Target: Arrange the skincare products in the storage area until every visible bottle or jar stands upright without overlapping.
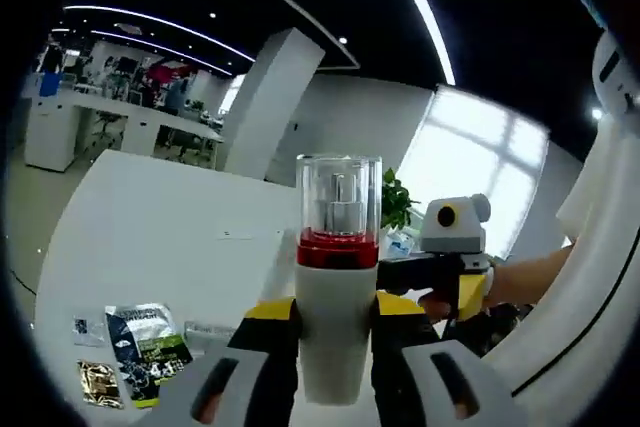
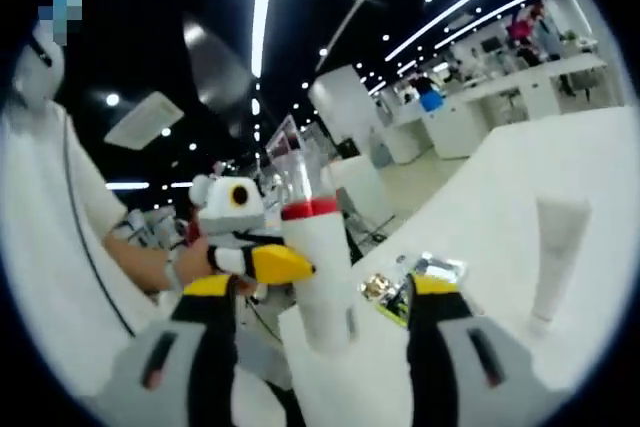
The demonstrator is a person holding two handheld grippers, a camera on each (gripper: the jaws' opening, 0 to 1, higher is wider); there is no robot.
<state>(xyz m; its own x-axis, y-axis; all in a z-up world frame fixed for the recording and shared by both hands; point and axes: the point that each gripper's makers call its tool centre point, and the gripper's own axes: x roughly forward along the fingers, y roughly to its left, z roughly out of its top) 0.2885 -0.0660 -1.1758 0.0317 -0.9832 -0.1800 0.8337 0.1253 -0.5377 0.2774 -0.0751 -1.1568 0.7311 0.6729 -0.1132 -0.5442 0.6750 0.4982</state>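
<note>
A: Holding the pump bottle point(image 1: 338, 292) in the left gripper point(image 1: 335, 347), jaws clamped on its white body under the red band, clear cap up, lifted over the table point(image 1: 150, 227).
B: Handling?
A: Looks like light, stiff plastic, likely slick. Grip the body, not the cap.
B: Right gripper point(image 2: 325, 332)?
A: Jaws wide, either side of the bottle, not touching. White tube point(image 2: 556, 257) stands upright on the table, sachets point(image 1: 140, 347) lie flat.

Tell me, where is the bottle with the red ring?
In the left gripper view, the bottle stands upright at centre, clamped in the left claw, lifted above the white table, sachets lower left.
</note>
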